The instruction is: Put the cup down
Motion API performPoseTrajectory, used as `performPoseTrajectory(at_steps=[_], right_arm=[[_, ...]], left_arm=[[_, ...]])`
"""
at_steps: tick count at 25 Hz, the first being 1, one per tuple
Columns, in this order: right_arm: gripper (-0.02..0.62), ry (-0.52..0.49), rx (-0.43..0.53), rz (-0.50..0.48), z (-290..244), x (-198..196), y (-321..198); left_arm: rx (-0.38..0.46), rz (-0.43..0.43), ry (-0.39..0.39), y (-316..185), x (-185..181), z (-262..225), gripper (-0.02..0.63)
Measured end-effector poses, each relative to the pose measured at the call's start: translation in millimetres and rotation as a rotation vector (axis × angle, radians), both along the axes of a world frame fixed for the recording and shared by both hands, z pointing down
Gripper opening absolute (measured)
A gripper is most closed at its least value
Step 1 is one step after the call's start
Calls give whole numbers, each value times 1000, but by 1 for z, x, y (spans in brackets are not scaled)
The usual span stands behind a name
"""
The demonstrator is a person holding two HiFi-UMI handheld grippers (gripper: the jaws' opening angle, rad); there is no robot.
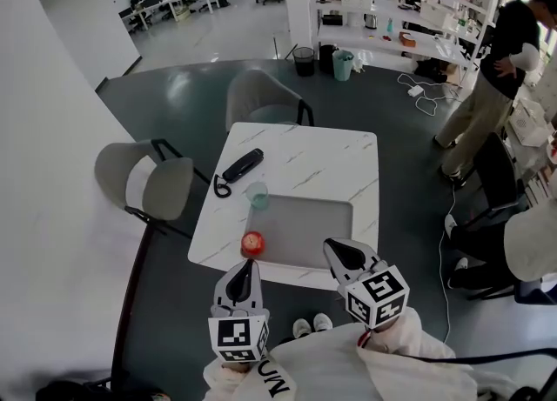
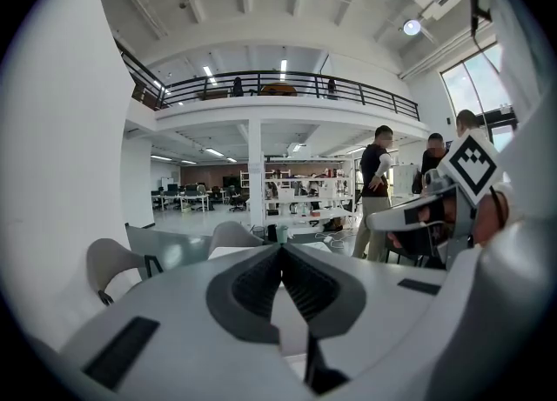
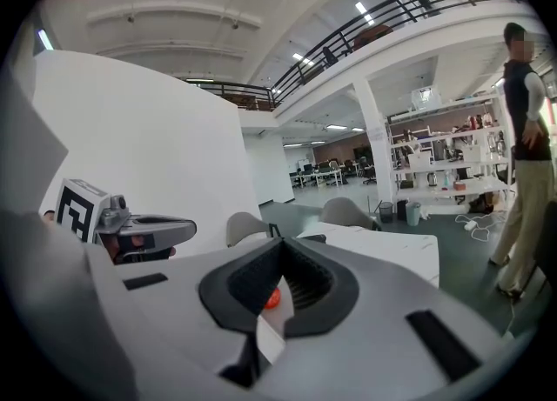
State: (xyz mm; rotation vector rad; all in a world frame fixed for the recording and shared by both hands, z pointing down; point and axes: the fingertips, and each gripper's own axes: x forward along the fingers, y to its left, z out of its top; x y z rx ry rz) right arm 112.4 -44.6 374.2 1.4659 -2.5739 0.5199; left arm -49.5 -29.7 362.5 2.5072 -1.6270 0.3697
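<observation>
The white marble table (image 1: 348, 151) fills the middle of my head view, with a grey chair (image 1: 144, 183) at its left side and another at its far side. On its near half lies a flat grey tray (image 1: 305, 234); beyond the tray's far left corner lies a black phone handset (image 1: 241, 165), near that corner but apart from it. The cup (image 1: 258, 194), pale and see-through, stands upright right at that corner; whether it sits on the tray's edge or just off it I cannot tell. A small red fruit (image 1: 252, 242) rests at the tray's near left corner.

My left gripper (image 1: 245, 267) hangs at the table's near edge, just on my side of the red fruit; its jaws are pressed together with nothing between them. My right gripper (image 1: 338, 250) hangs over the tray's near edge, well apart from the cup; its jaws are together too, and the red spot showing through them in the right gripper view is the fruit lying beyond, not something held.

As I judge it, the cup is already down and neither tool has it, so the placing step looks finished; what is left calls only for keeping both tools clear of the cup so it is not knocked.
</observation>
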Motion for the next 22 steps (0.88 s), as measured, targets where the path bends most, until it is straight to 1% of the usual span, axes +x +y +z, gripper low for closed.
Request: performPoseTrajectory(at_steps=[6,12,22], right_arm=[[5,1,-4,-9,1,-2,-1],[5,-1,-30,-16,8,-7,3],[5,12,-9,-29,2,-7,-2]], left_arm=[[-8,-7,6,-2,-3,1,8],[-20,-10,5,0,-7,3,8],[-32,-6,-6,-4,-9,8,9]])
